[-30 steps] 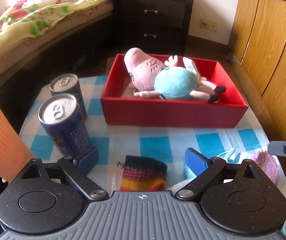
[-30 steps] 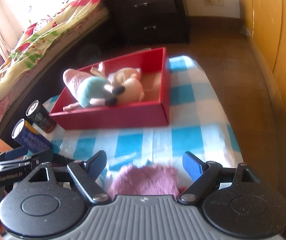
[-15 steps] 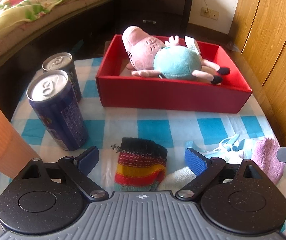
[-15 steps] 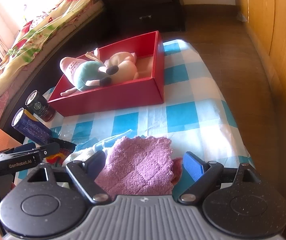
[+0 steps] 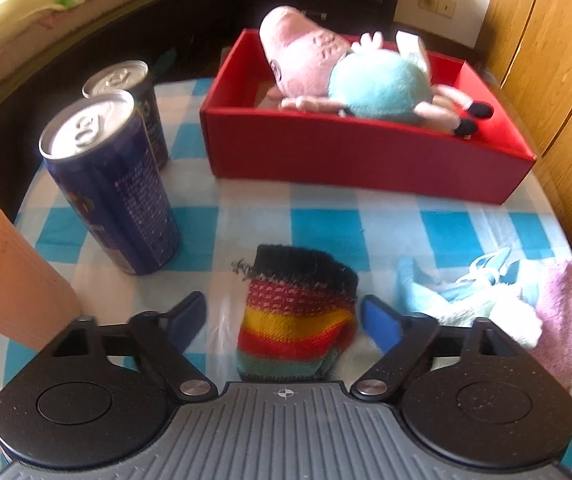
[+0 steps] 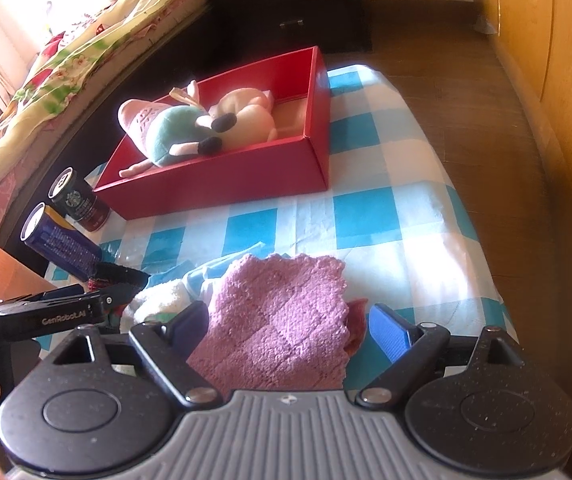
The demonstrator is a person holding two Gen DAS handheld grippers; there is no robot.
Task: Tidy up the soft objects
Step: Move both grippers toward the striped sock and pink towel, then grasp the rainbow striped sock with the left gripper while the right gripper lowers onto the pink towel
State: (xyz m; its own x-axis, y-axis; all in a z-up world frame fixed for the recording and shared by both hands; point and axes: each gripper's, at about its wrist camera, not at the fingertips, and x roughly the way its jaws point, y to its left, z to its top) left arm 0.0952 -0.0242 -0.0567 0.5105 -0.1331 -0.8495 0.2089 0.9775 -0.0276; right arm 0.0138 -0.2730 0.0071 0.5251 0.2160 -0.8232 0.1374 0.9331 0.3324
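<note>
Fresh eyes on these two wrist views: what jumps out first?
The red box at the far side of the checked tablecloth, with a pink and teal plush pig lying in it. Nearer, the open left gripper straddles a striped sock, and the open right gripper straddles a purple cloth. Two cans stand at the left.

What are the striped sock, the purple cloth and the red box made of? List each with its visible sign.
Striped sock: knitted yarn, matte; ribbed stitch rows and a frayed thread at its black cuff.
Purple cloth: looks like knitted or terry fabric, fuzzy and matte; raised woven-square texture, scalloped edge.
Red box: probably cardboard, smooth with a slight sheen; thin straight walls and crisp folded corners.
</note>
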